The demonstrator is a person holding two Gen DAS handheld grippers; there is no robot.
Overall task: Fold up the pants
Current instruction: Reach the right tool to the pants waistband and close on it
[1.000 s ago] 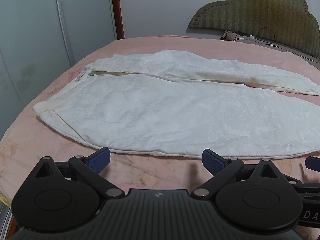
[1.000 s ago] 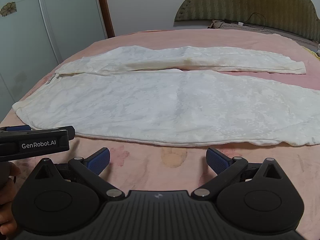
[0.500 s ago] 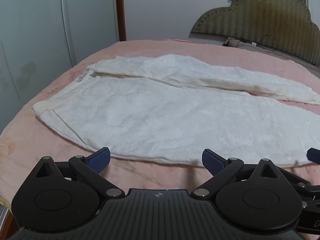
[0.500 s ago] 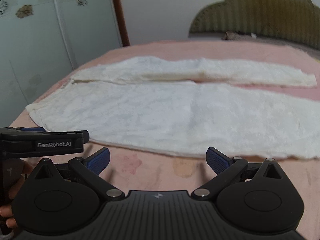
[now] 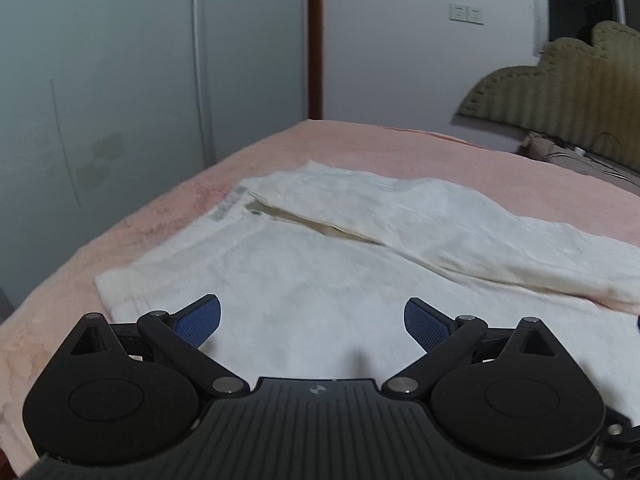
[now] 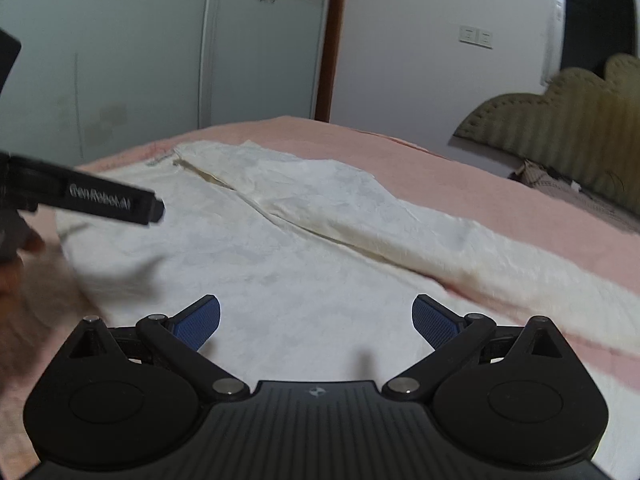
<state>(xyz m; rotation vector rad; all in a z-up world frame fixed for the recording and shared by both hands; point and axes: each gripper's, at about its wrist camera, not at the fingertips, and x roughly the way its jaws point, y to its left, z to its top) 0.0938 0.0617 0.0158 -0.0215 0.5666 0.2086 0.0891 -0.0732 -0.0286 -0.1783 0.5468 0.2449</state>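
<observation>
White pants point(image 5: 340, 272) lie flat on the pink bed, waistband to the left, legs running off to the right. My left gripper point(image 5: 312, 320) hovers open over the near leg close to the waistband, nothing between its blue pads. My right gripper point(image 6: 316, 320) is also open, above the near leg of the pants point(image 6: 280, 248) a little further right. In the right wrist view the left gripper's black body point(image 6: 92, 196) crosses the left side above the waistband, held by a hand point(image 6: 16, 256).
A pink bedspread point(image 5: 400, 148) covers the bed, its left edge dropping off toward pale wardrobe doors point(image 5: 120, 80). An olive padded headboard point(image 5: 560, 96) stands at the far right, with a cable and small items point(image 5: 560, 148) beside it.
Both grippers have moved forward and left over the pants, from the near bed edge to above the near leg. Both views now tilt up toward the wardrobe. Jaws stay open.
</observation>
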